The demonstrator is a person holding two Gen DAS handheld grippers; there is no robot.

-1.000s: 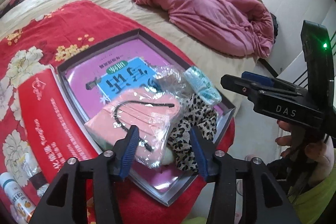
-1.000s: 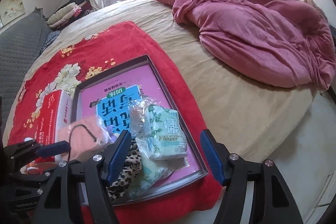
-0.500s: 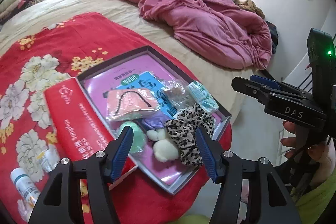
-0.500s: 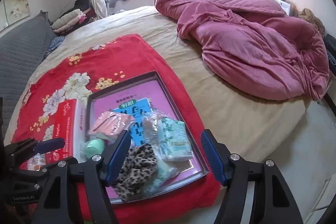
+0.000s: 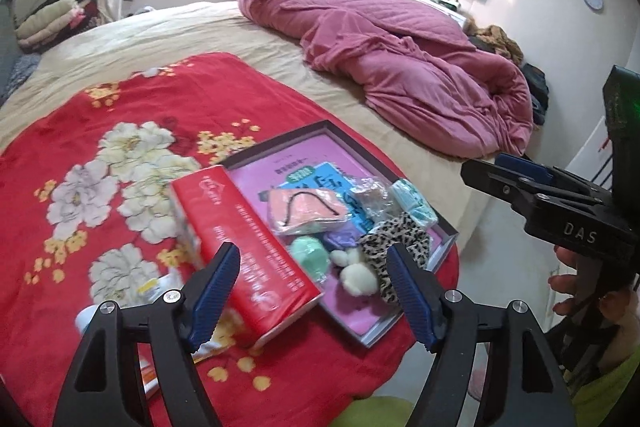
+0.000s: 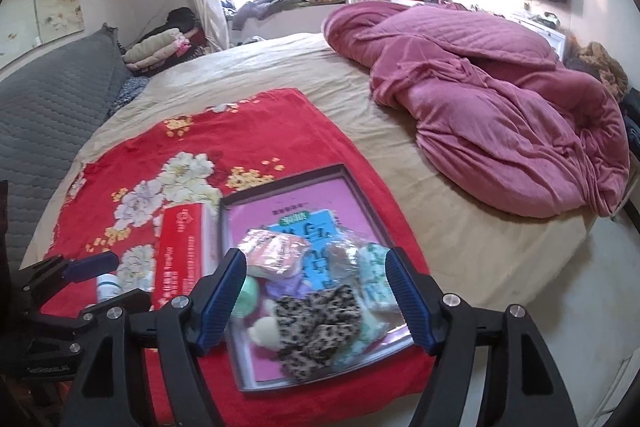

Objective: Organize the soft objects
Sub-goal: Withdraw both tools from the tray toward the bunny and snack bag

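Note:
A shallow grey tray with a pink book inside lies on the red floral blanket. In it lie a pink bagged item, a leopard-print scrunchie, a green puff, a cream pompom and a teal tissue pack. My left gripper is open and empty above the tray's near edge. My right gripper is open and empty above the same items.
A red tissue box lies left of the tray. A small white bottle stands near it. A crumpled pink duvet covers the far right of the bed. A grey headboard is at the left.
Both grippers have pulled back and up from the tray. The left gripper let go of the pink bagged item, which now lies in the tray.

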